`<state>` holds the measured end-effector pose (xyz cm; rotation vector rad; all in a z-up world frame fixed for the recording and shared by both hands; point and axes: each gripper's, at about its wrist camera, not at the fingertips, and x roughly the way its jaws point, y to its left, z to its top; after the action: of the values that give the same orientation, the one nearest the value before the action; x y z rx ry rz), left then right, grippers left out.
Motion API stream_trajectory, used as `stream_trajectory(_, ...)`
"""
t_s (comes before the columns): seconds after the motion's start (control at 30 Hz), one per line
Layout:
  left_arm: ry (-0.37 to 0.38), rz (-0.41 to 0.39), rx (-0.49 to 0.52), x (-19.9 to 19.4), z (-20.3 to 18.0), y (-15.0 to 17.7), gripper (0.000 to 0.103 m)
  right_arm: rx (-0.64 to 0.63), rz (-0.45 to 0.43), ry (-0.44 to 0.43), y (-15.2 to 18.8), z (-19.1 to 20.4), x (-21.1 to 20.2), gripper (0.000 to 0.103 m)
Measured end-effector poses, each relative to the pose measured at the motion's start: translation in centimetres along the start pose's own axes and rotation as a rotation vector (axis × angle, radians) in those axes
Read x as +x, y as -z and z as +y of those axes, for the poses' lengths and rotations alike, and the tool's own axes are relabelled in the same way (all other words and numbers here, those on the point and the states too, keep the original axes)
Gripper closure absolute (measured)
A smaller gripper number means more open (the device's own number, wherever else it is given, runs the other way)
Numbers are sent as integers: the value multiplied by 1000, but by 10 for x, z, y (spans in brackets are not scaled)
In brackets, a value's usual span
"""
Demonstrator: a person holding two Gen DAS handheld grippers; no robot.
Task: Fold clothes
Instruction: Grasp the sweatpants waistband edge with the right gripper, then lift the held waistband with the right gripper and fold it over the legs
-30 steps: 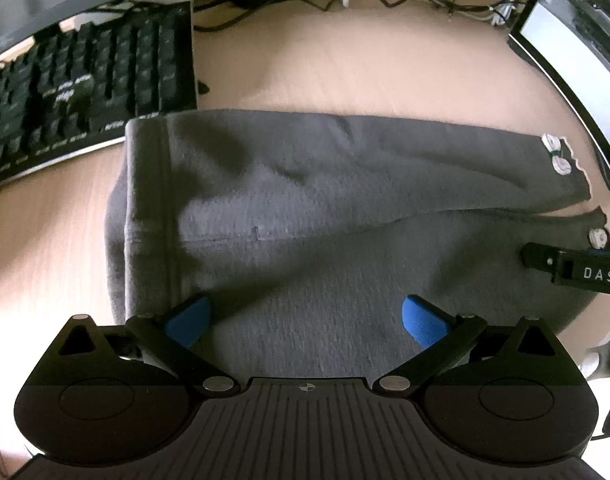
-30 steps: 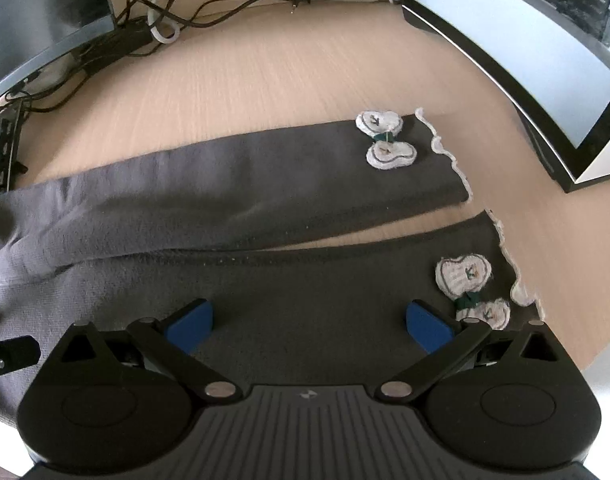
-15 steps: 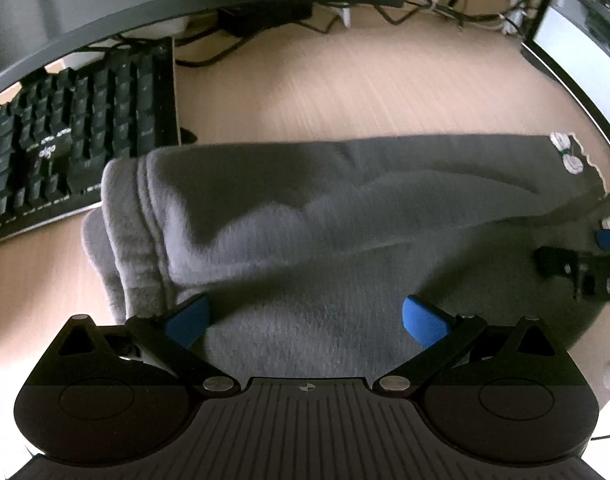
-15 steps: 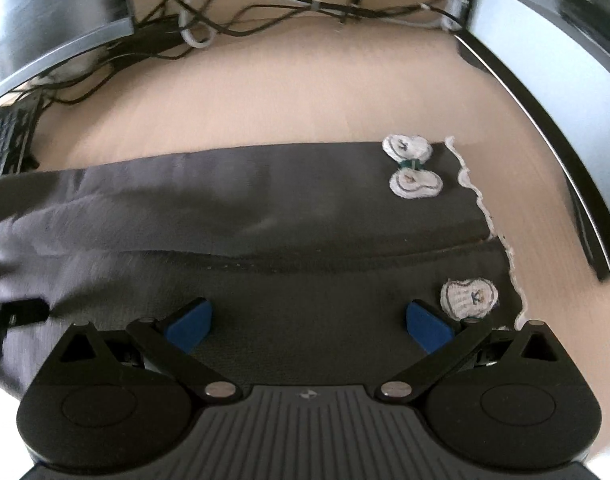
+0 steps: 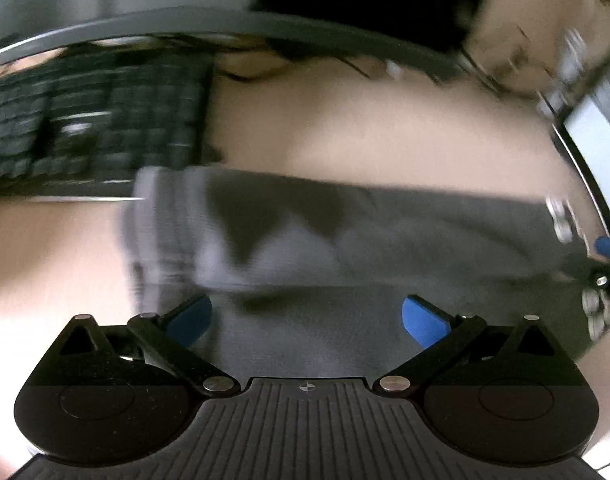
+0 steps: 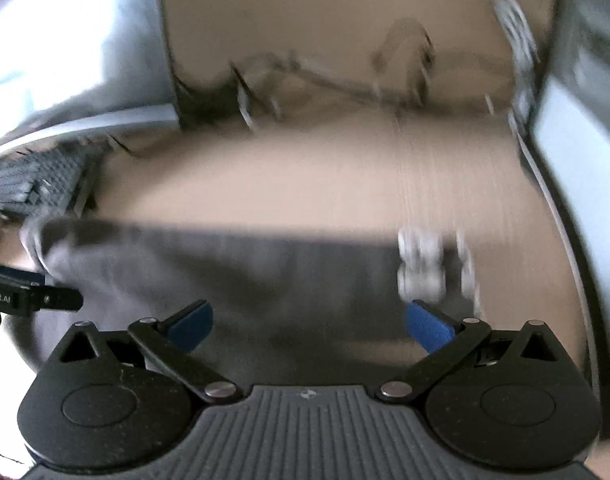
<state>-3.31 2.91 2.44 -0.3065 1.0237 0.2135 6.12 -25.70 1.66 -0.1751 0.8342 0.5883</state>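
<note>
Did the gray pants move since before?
Yes. The pants bunched up: their near leg swung back onto the far one, and their left end slid right, away from the keyboard.

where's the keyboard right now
The black keyboard sits at the upper left of the left wrist view, on the wooden desk, just behind the left end of the grey garment.

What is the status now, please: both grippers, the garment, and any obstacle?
Left gripper open, right gripper open. Grey trousers on desk, unheld. Keyboard close at waistband end.
</note>
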Motion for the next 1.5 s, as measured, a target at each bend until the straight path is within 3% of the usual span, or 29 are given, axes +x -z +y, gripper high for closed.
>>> stream_trajectory(0.17, -108, -35, -161, -22, 32, 11, 0, -169, -46, -114, -37, 24, 26, 0)
stream_trajectory(0.3, -176, -76, -223, -40, 46, 28, 0, -321, -42, -209, -51, 63, 61, 3)
stream_trajectory(0.37, -194, -98, -253, -50, 53, 36, 0, -396, -39, -280, -55, 84, 77, 26)
stream_trajectory(0.47, -192, -122, -315, -64, 63, 49, 0, -461, -27, -363, -59, 108, 94, 33)
stream_trajectory(0.5, -188, -127, -337, -67, 66, 52, 0, -472, -28, -365, -59, 112, 98, 35)
stream_trajectory(0.57, -182, -130, -374, -70, 71, 56, 0, -466, -16, -369, -61, 115, 109, 54)
stream_trajectory(0.8, -168, -119, -381, -69, 67, 60, 0, -382, 78, -416, -57, 102, 129, 54)
stream_trajectory(0.83, -166, -115, -375, -67, 66, 60, 0, -387, 82, -420, -54, 103, 126, 60)
stream_trajectory(0.87, -163, -111, -371, -66, 65, 59, 0, -392, 86, -422, -51, 104, 124, 84)
stream_trajectory(0.93, -155, -101, -362, -62, 63, 56, 0, -384, 78, -407, -47, 103, 114, 96)
stream_trajectory(1.2, -88, -130, -300, -67, 58, 28, 0, -231, -2, -457, -47, 81, 31, 98)
stream_trajectory(1.5, 4, -186, -227, -69, 51, -8, 0, -155, 194, -423, 43, 92, 19, 97)
